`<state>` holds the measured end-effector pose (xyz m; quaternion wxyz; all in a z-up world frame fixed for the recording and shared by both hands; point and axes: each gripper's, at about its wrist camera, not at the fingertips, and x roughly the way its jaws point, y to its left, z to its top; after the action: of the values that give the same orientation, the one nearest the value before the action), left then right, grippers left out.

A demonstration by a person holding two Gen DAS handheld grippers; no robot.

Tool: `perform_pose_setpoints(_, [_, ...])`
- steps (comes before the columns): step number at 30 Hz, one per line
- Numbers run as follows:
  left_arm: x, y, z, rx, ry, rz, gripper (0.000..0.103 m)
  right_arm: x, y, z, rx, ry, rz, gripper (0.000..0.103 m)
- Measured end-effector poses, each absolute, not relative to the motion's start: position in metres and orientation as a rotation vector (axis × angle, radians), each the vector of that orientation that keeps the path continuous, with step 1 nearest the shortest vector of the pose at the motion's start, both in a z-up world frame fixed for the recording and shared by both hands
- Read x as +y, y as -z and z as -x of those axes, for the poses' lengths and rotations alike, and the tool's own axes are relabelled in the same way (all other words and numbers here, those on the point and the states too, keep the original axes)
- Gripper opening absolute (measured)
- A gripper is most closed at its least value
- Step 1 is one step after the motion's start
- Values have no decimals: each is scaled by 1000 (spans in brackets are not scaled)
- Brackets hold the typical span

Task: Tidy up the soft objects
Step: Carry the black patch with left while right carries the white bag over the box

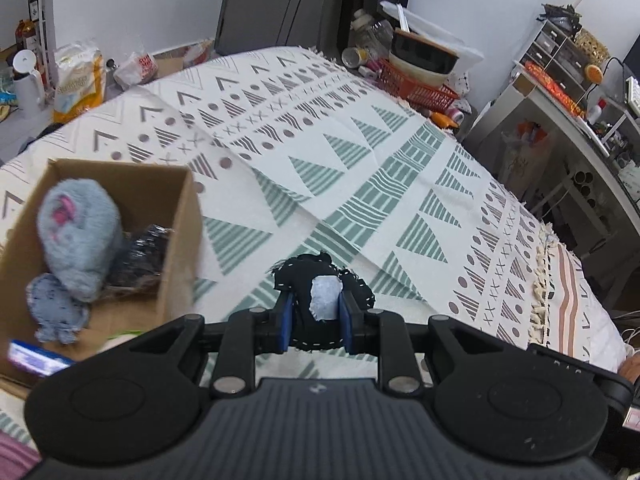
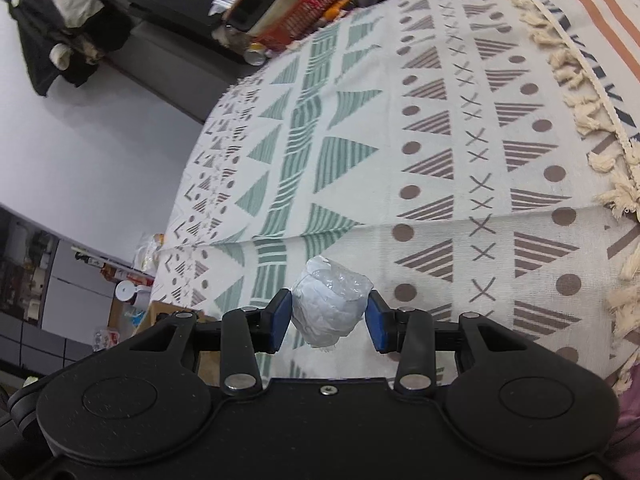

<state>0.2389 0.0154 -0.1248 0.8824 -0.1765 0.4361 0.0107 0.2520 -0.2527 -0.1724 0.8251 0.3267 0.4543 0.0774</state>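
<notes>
My left gripper [image 1: 316, 320] is shut on a black stitched fabric piece [image 1: 304, 280] with a white patch, held above the patterned bedspread [image 1: 360, 160]. To its left stands a cardboard box [image 1: 180, 240] holding a fluffy grey plush [image 1: 80, 232], a dark bundle [image 1: 144, 256] and a small blue fabric toy [image 1: 56, 312]. In the right wrist view my right gripper [image 2: 328, 320] is shut on a white crumpled plastic-wrapped ball [image 2: 328, 304], held over the bedspread [image 2: 400, 160].
A red basket [image 1: 416, 84] with a bowl and bottles sits past the bed's far edge. A desk with shelves [image 1: 568, 92] stands at the right. Bags [image 1: 80, 76] and a white jug [image 1: 28, 80] lie on the floor at the far left.
</notes>
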Motion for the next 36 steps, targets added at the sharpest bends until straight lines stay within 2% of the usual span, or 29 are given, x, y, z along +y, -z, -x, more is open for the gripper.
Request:
perform_pose_setpoints(16, [72, 91, -200, 804, -58, 379, 23, -225, 113, -228, 864, -230, -525, 39])
perform_pose_setpoints(36, [136, 101, -185, 773, -101, 464, 24, -147, 78, -223, 824, -310, -384, 39])
